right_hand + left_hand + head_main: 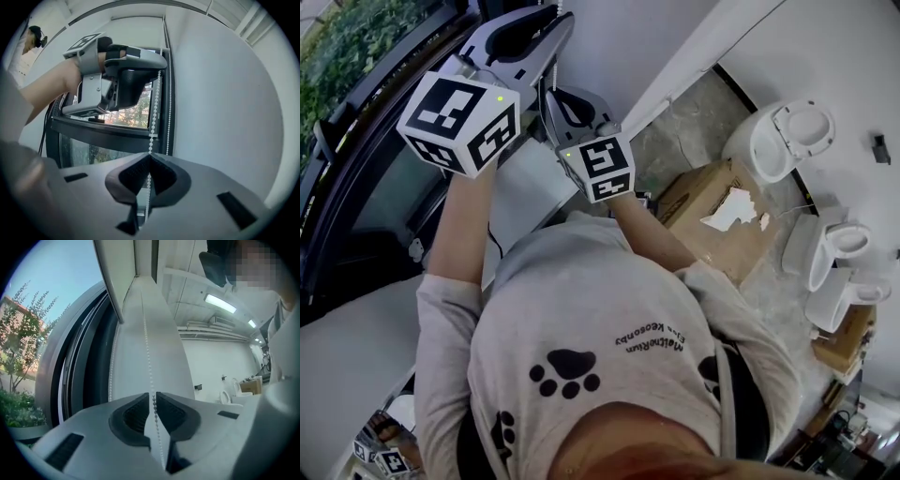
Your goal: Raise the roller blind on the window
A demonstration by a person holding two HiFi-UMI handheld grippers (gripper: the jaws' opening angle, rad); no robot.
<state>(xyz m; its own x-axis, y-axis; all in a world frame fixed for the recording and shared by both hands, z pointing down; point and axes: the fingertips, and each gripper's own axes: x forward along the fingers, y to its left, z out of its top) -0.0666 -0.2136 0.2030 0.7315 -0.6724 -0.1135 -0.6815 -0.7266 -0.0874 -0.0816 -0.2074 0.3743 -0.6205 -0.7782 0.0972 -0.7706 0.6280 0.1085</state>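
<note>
left gripper (154,396) high, jaws seemingly loose round chain (149,362); right gripper (150,157) clamps it.

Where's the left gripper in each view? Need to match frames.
Head view: upper left, left gripper raised at the window.
Left gripper view: the gripper fills the bottom, bead chain between its jaws.
Right gripper view: upper left, the gripper at the chain.
Shared landmark: the dark window frame.

White bead chain (154,103), black window frame (108,131), paw-printed grey shirt (581,319).
</note>
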